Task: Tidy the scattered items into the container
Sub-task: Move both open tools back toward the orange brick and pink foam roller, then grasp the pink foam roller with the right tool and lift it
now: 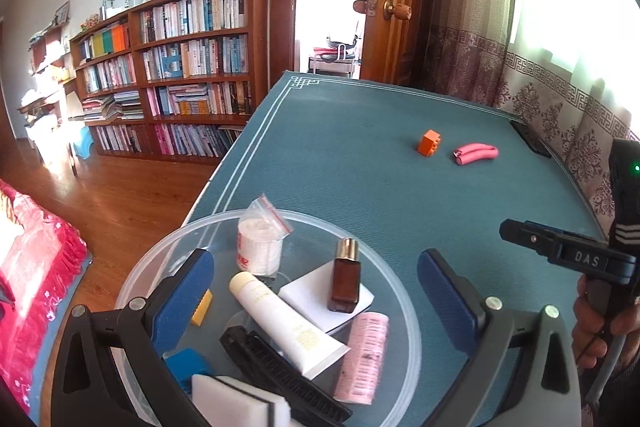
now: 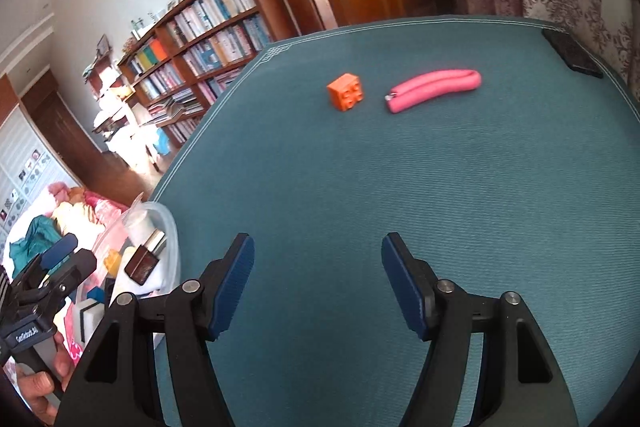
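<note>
Left gripper [image 1: 316, 291]: I see its blue-padded jaws spread wide, holding nothing, above the clear round plastic container [image 1: 384, 259].
Container: at the table's near left edge — brown glass bottle [image 1: 345, 277], white tube [image 1: 286, 323], pink roller [image 1: 363, 357] inside.
Right gripper [image 2: 318, 283]: jaws wide, empty, over the teal table mat [image 2: 400, 179].
Far side: orange toy brick [image 2: 346, 92] just beside the pink foam curler [image 2: 434, 85] — both on the mat, well apart from the container.

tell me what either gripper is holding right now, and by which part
Nothing is held. The left gripper is open above the clear bowl; the right gripper is open over the bare mat.
</note>
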